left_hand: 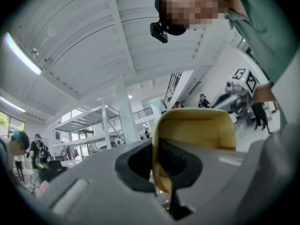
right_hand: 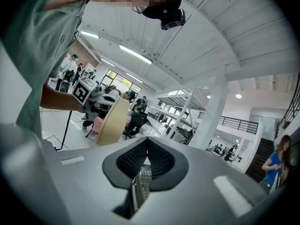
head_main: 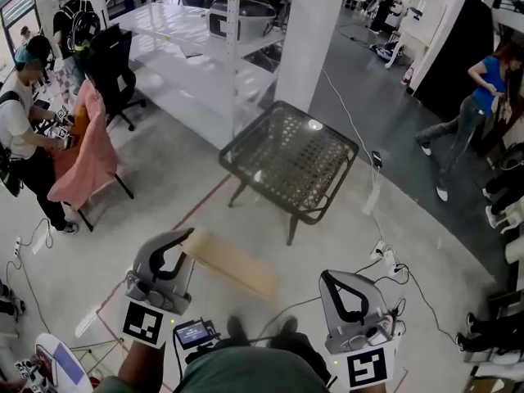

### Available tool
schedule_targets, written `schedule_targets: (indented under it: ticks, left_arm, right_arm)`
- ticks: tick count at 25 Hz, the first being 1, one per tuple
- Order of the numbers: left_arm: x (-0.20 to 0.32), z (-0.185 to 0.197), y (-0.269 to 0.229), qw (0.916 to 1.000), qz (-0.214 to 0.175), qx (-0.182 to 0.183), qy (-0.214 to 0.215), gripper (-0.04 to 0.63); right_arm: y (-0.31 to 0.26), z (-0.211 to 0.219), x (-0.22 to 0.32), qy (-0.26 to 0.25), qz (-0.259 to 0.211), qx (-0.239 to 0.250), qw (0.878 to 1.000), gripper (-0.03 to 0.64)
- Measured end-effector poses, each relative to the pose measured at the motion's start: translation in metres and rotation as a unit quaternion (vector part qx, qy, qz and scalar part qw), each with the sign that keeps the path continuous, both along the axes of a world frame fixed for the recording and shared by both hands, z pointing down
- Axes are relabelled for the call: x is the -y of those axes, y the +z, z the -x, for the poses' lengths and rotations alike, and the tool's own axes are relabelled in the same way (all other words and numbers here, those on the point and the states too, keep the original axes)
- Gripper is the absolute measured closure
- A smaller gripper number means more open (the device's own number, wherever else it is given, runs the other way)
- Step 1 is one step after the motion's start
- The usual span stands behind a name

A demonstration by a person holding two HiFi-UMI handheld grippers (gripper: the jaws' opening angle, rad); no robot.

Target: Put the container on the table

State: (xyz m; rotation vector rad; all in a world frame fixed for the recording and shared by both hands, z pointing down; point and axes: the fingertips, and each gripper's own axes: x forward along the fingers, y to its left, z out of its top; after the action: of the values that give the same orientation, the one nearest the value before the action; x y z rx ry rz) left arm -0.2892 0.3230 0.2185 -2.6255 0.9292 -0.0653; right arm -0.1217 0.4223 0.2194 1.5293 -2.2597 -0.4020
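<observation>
A tan, shallow container (head_main: pixel 233 262) hangs over the floor in front of me, short of a black mesh-top table (head_main: pixel 327 205). My left gripper (head_main: pixel 187 237) is shut on the container's near rim; in the left gripper view the yellowish wall (left_hand: pixel 197 128) stands upright between the pads of the left gripper (left_hand: pixel 157 168). My right gripper (head_main: pixel 327 277) is at the lower right, apart from the container, with its jaws together and nothing in them. In the right gripper view the container (right_hand: pixel 112 121) shows to the left of the right gripper (right_hand: pixel 146 146), and the table mesh (right_hand: pixel 146 172) shows below the pads.
A white pillar (head_main: pixel 315 31) and a metal shelving rack (head_main: pixel 221 23) stand behind the table. A person (head_main: pixel 24 129) with a pink cloth and a black office chair (head_main: pixel 110 64) are at the left. Another person (head_main: pixel 483 88) walks at the right. Cables and a power strip (head_main: pixel 385 256) lie on the floor.
</observation>
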Motion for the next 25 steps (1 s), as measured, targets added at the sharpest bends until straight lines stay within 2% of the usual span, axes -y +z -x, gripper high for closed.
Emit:
schedule_targets:
  ticks: [7, 13, 25]
  left_arm:
    - [0.009, -0.013, 0.002, 0.9999, 0.004, -0.006, -0.007, 0.583]
    - [0.013, -0.036, 0.002, 0.9997, 0.002, 0.003, -0.026, 0.583]
    - [0.013, -0.13, -0.005, 0.9962, -0.006, 0.012, -0.086, 0.583]
  right_arm:
    - [0.004, -0.012, 0.015, -0.013, 0.007, 0.0, 1.0, 0.611]
    - [0.005, -0.039, 0.024, -0.033, 0.006, 0.006, 0.999, 0.611]
    - [0.004, -0.142, 0.046, -0.094, -0.008, 0.016, 0.995, 0.611]
